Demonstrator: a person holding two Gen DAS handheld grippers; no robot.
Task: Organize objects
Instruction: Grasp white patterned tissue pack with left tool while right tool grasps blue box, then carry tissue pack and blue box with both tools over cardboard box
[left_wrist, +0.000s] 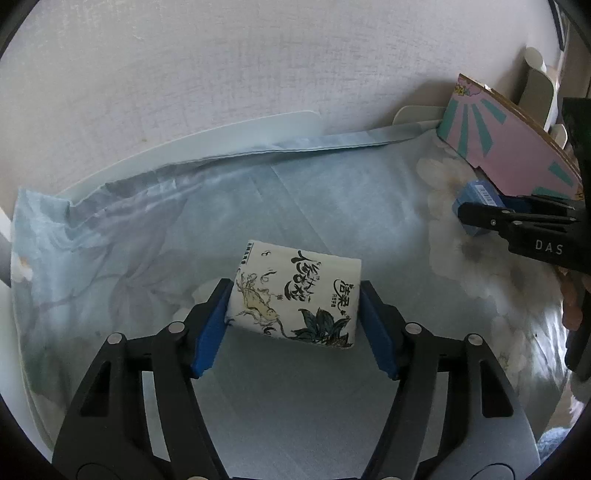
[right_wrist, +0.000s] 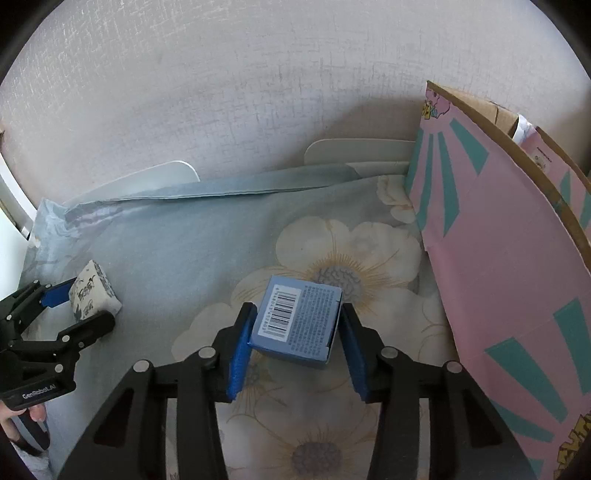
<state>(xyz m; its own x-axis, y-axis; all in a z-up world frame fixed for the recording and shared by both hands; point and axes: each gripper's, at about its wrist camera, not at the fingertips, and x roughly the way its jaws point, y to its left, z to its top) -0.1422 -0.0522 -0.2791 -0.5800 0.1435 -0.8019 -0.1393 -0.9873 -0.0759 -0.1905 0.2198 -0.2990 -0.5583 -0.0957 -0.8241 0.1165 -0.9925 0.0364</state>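
Observation:
My left gripper (left_wrist: 293, 317) is shut on a white tissue pack (left_wrist: 295, 293) printed with black characters and ink flowers, held over the blue floral cloth (left_wrist: 314, 195). From the right wrist view the left gripper (right_wrist: 83, 310) and the tissue pack (right_wrist: 92, 290) appear at the far left. My right gripper (right_wrist: 297, 330) is shut on a small blue box (right_wrist: 299, 325) with a barcode, just above a large printed flower. In the left wrist view the right gripper (left_wrist: 469, 216) holds the blue box (left_wrist: 478, 195) at the right edge.
A pink and teal cardboard box (right_wrist: 498, 258) stands open at the right, against the textured wall (right_wrist: 258, 92); it also shows in the left wrist view (left_wrist: 509, 147). White table edges (right_wrist: 166, 173) poke out behind the cloth's folded hem.

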